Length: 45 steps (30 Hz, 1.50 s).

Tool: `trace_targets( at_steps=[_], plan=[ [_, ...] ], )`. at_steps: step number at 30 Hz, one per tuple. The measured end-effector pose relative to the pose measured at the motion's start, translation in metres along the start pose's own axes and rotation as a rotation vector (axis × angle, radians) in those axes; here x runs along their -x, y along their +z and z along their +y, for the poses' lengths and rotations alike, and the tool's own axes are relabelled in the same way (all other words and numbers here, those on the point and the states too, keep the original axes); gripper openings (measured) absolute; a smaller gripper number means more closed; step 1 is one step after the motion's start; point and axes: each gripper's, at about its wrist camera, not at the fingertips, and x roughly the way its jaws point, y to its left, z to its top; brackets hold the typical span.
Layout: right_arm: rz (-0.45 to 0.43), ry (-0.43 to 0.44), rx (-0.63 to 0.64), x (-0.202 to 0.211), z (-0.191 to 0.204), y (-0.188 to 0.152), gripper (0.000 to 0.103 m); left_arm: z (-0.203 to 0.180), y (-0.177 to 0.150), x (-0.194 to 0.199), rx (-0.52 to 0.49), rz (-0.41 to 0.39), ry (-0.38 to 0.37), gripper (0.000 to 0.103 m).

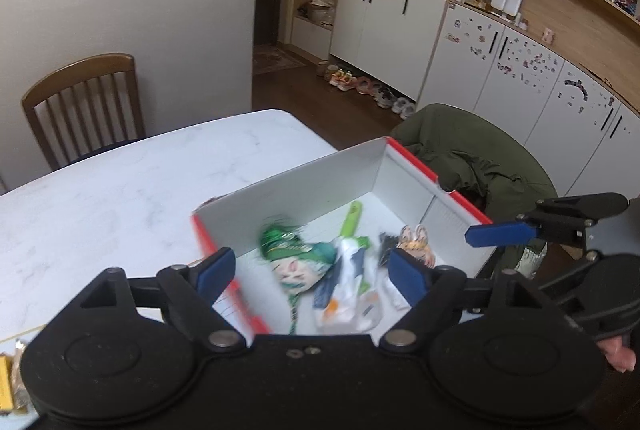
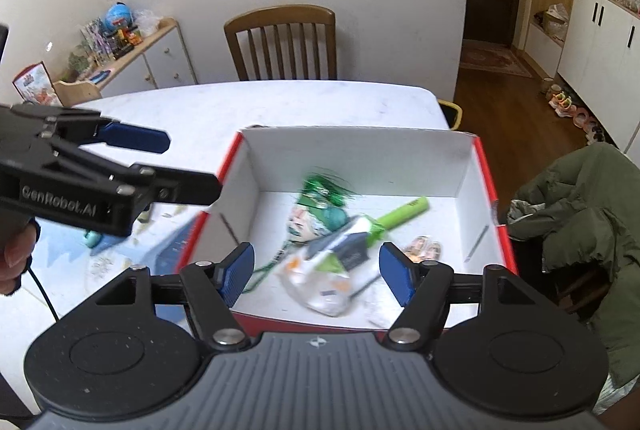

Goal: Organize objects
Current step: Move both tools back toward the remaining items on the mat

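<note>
Right wrist: red-edged box [image 2: 476, 166] holds green tube [image 2: 404, 213], blurred packets [image 2: 332, 270].

A wooden chair [image 2: 280, 42] stands behind the table; a green jacket [image 2: 580, 206], perhaps draping another.

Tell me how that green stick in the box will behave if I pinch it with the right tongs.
The green stick looks slim, straight and rounded, so it will probably stay stiff and feel light. Its round shape may roll or slip between flat pads. One end seems tucked under the crumpled plastic packet, which may drag along. Both the right tongs and the left tongs are open and empty.
</note>
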Motion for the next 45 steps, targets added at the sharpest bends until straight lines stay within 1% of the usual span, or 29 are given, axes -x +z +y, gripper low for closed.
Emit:
trace_targets(
  at_steps=[3,6,12,15,20,26,28,31,38,41,45],
  plan=[
    [-0.014,0.013,-0.004,0.003,0.015,0.001,0.069,0.011,-0.008,0.015,0.008,-0.011,0.007,0.088],
    [-0.021,0.028,-0.009,0.004,0.03,0.0,0.073,0.024,-0.017,0.028,0.02,-0.016,0.019,0.089],
    [-0.021,0.065,-0.046,-0.001,0.058,-0.006,0.073,0.051,-0.039,0.054,0.052,-0.034,0.036,0.094],
    [-0.018,0.082,-0.062,-0.004,0.074,-0.008,0.076,0.065,-0.05,0.066,0.067,-0.038,0.045,0.097],
    [-0.008,0.082,-0.037,-0.012,0.107,-0.013,0.078,0.094,-0.068,0.083,0.118,-0.039,0.067,0.102],
    [0.007,0.101,-0.032,-0.023,0.143,-0.015,0.079,0.13,-0.089,0.095,0.161,-0.03,0.115,0.102],
    [0.009,0.105,-0.032,-0.026,0.153,-0.015,0.082,0.141,-0.096,0.096,0.174,-0.02,0.124,0.102],
    [0.015,0.109,-0.031,-0.032,0.166,-0.015,0.082,0.158,-0.107,0.098,0.2,-0.011,0.135,0.103],
    [0.028,0.107,-0.027,-0.048,0.194,-0.012,0.082,0.2,-0.135,0.108,0.269,-0.042,0.216,0.103],
    [0.038,0.097,-0.017,-0.059,0.204,-0.008,0.082,0.214,-0.143,0.11,0.277,-0.043,0.238,0.103],
    [0.061,0.086,-0.011,-0.077,0.215,-0.003,0.082,0.228,-0.152,0.107,0.264,-0.041,0.263,0.103]
  ],
)
